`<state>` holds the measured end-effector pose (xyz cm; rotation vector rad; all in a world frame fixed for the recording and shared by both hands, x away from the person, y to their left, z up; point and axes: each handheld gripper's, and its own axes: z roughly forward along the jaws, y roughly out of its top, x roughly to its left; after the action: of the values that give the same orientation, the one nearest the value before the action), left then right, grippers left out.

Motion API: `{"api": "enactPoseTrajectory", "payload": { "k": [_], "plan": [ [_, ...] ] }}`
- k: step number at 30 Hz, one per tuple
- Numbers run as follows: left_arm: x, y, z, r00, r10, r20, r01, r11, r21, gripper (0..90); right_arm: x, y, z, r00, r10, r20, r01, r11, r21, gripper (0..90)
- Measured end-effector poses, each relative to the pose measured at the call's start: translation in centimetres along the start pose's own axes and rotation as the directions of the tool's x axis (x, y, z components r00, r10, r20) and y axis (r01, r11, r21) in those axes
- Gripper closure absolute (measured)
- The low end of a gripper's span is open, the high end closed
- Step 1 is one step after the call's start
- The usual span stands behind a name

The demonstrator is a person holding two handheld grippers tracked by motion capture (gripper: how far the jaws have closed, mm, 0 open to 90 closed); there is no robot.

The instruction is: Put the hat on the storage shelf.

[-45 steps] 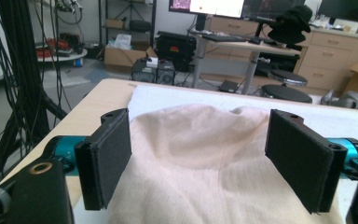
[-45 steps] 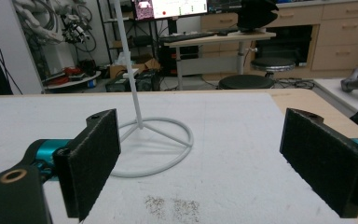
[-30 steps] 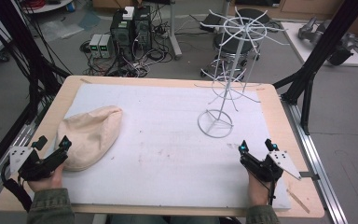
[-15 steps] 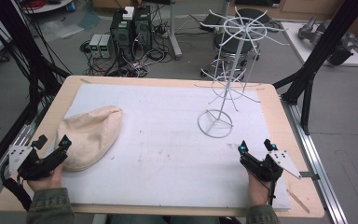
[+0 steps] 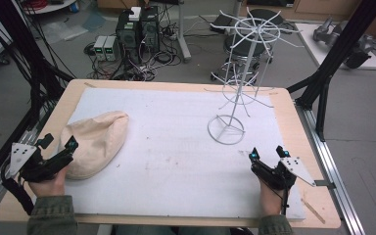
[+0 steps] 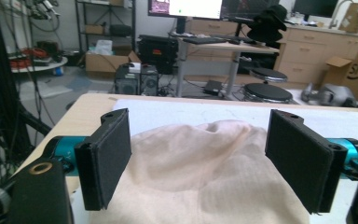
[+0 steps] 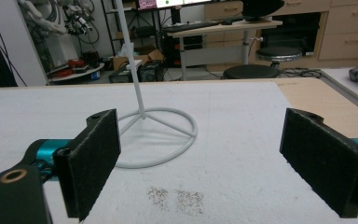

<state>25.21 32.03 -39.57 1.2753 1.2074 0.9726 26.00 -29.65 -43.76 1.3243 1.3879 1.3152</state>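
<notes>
Two tools rest low on the counter. Lower left of the high view: left tool, jaws spread, at the near edge of the cloth cap; its own view shows the cap between the jaws. Centre right: wire stand. Lower right: right tool, jaws spread, holding nothing.

Counted on the table: one cloth hat, one wire rack, one white mat, two grippers.

One cream cloth hat lies near the left edge of the single white mat that covers the table. One white wire rack stands toward the far right corner. Two handheld grippers sit at the near edge: the left gripper by the hat, the right gripper near the right corner, each with two black jaws.
</notes>
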Motion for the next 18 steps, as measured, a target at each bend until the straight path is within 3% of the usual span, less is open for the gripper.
{"api": "enactPoseTrajectory", "payload": {
  "k": [6, 7, 18],
  "plan": [
    [-0.6, 0.8, 0.5, 0.9986, 0.026, 0.046, -0.027, 0.9993, 0.025, 23.6, 0.0, 0.0, 0.0, 1.0, -0.005, 0.0, 0.005, 1.0, 0.0, 11.3],
    [-0.7, 1.0, 0.7, 0.9972, 0.029, 0.069, -0.032, 0.9986, 0.043, 23.5, 0.0, 0.0, 0.0, 1.0, -0.007, 0.0, 0.007, 1.0, 0.0, 11.3],
    [-0.9, 1.6, 2.1, 0.9876, 0.044, 0.151, -0.062, 0.9914, 0.115, 23.5, 0.0, 0.0, 0.2, 1.0, -0.007, -0.004, 0.007, 1.0, 0.012, 11.3]
  ]
}}
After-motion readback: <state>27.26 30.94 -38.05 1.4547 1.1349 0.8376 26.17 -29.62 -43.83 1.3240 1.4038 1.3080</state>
